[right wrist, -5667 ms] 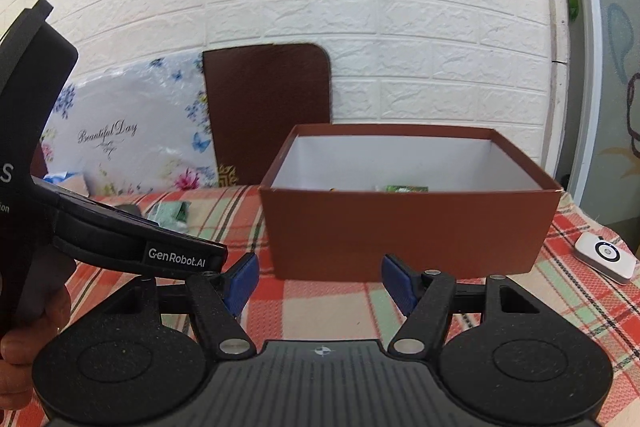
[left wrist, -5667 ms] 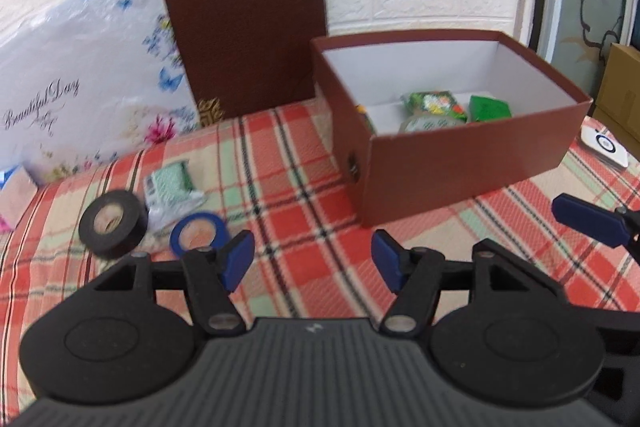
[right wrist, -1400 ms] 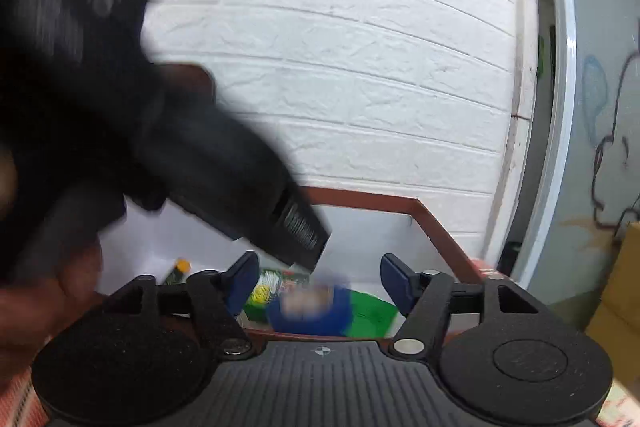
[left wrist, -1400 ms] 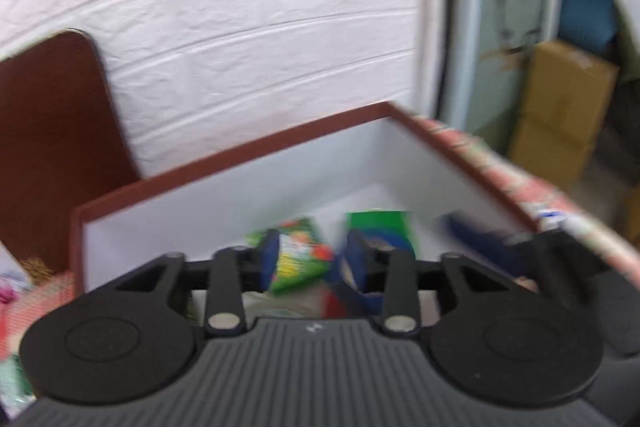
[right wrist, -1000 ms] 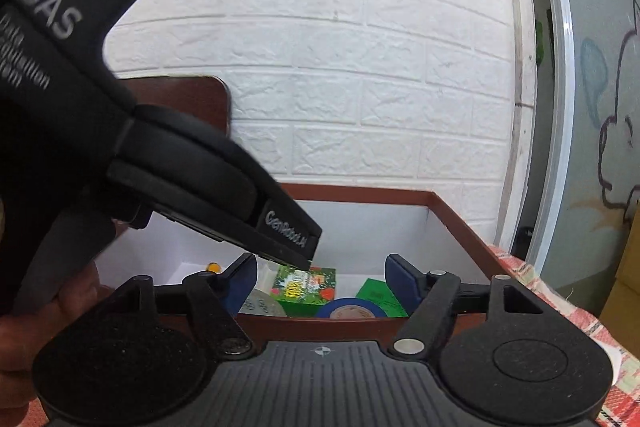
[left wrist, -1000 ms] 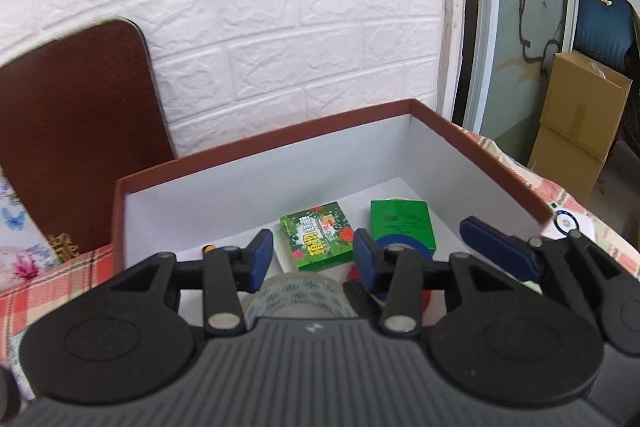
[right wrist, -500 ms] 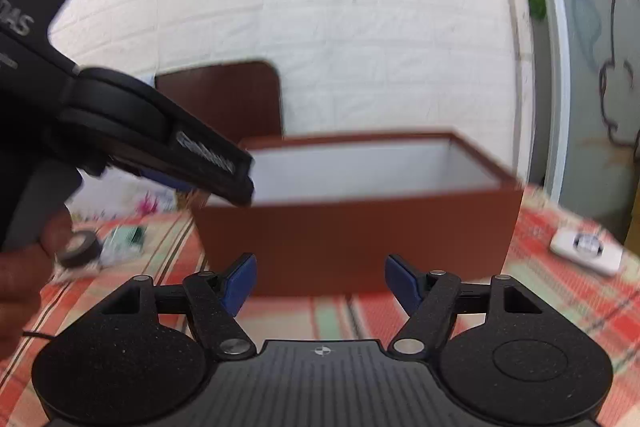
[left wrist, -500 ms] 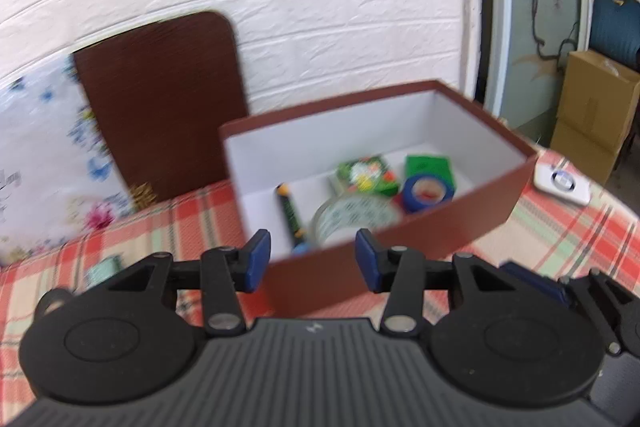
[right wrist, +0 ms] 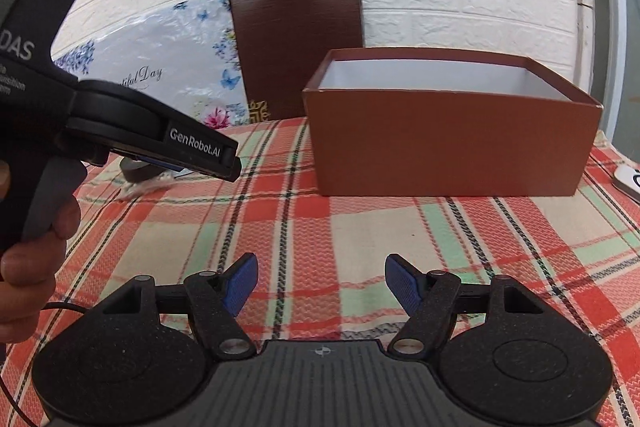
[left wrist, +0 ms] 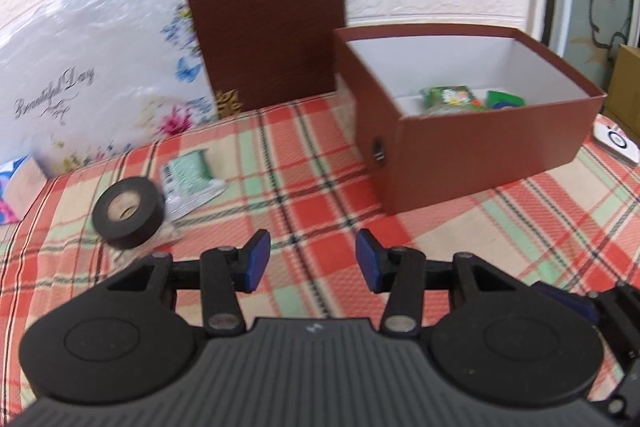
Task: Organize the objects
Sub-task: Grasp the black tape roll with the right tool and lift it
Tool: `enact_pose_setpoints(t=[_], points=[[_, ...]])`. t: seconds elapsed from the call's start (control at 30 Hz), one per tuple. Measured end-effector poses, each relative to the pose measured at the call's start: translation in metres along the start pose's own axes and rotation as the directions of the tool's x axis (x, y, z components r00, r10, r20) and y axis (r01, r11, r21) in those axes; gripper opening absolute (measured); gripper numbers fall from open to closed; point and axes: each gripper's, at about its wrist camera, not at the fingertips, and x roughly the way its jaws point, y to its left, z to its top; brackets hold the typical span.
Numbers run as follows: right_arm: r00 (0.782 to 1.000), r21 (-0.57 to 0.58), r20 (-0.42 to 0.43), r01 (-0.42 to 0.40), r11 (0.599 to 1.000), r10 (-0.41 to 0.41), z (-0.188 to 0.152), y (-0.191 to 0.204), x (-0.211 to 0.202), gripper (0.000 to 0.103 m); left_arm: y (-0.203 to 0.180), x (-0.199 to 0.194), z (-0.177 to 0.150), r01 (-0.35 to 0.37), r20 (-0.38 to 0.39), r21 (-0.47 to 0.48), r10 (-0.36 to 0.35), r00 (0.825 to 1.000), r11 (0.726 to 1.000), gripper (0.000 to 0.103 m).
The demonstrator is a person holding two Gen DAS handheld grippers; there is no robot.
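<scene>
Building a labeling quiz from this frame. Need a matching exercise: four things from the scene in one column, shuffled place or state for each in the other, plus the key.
Things:
1. black tape roll
2. green snack packet
3. brown lid
4. left gripper

Places or states:
A. leaning upright against the brick wall
B. inside the brown box
C. open, nothing between its jaws
D. lying on the plaid tablecloth, left of the box

Pairs: 1-D, 2-B, 3-A, 4-C
</scene>
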Motion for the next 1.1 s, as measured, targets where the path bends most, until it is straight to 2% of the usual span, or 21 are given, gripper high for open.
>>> enact_pose_setpoints(t=[0.23, 0.4, 0.5, 0.53, 0.63, 0.67, 0.7, 0.73, 0.83, 0.97, 1.1], points=[[1.000, -0.037, -0.006, 0.008, 0.999, -0.009, 0.005, 0.009, 0.003, 0.070, 0.035, 0.014, -0.024, -0.043, -0.030, -0.038, 0.042, 0.999, 0.998, 0.051], [0.999, -0.099, -0.045, -0.018, 0.995, 0.014, 0.002, 0.026, 0.015, 0.070, 0.080, 0.030, -0.049, -0.106, -0.067, -0.098, 0.100, 0.993, 0.990, 0.052], [0.997, -0.151, -0.065, -0.044, 0.988, 0.035, 0.002, 0.041, 0.025, 0.070, 0.120, 0.040, -0.066, -0.193, -0.084, -0.144, 0.182, 0.980, 0.971, 0.055], [0.997, -0.169, -0.070, -0.057, 0.984, 0.046, 0.003, 0.047, 0.028, 0.070, 0.136, 0.041, -0.072, -0.220, -0.072, -0.171, 0.210, 0.975, 0.960, 0.063], [0.993, -0.214, -0.082, -0.105, 0.971, 0.089, 0.011, 0.068, 0.046, 0.070, 0.177, 0.042, -0.088, -0.298, -0.025, -0.242, 0.301, 0.953, 0.923, 0.070], [0.991, -0.220, -0.086, -0.121, 0.968, 0.104, 0.016, 0.075, 0.054, 0.070, 0.186, 0.040, -0.093, -0.302, -0.001, -0.269, 0.313, 0.950, 0.915, 0.073], [0.989, -0.222, -0.088, -0.135, 0.966, 0.118, 0.023, 0.083, 0.063, 0.070, 0.198, 0.037, -0.096, -0.261, 0.009, -0.328, 0.279, 0.960, 0.908, 0.073], [0.988, -0.221, -0.085, -0.148, 0.964, 0.132, 0.030, 0.092, 0.072, 0.070, 0.203, 0.035, -0.097, -0.248, 0.020, -0.358, 0.273, 0.962, 0.900, 0.073], [0.983, -0.240, -0.055, -0.182, 0.954, 0.174, 0.053, 0.123, 0.100, 0.072, 0.196, 0.038, -0.097, -0.272, 0.037, -0.337, 0.301, 0.953, 0.902, 0.072], [0.976, -0.261, -0.049, -0.217, 0.941, 0.212, 0.080, 0.165, 0.144, 0.076, 0.199, 0.038, -0.099, -0.249, 0.047, -0.361, 0.284, 0.958, 0.899, 0.072], [0.977, -0.305, -0.073, -0.213, 0.928, 0.201, 0.090, 0.197, 0.183, 0.083, 0.198, 0.039, -0.099, -0.252, 0.048, -0.359, 0.287, 0.957, 0.899, 0.072]])
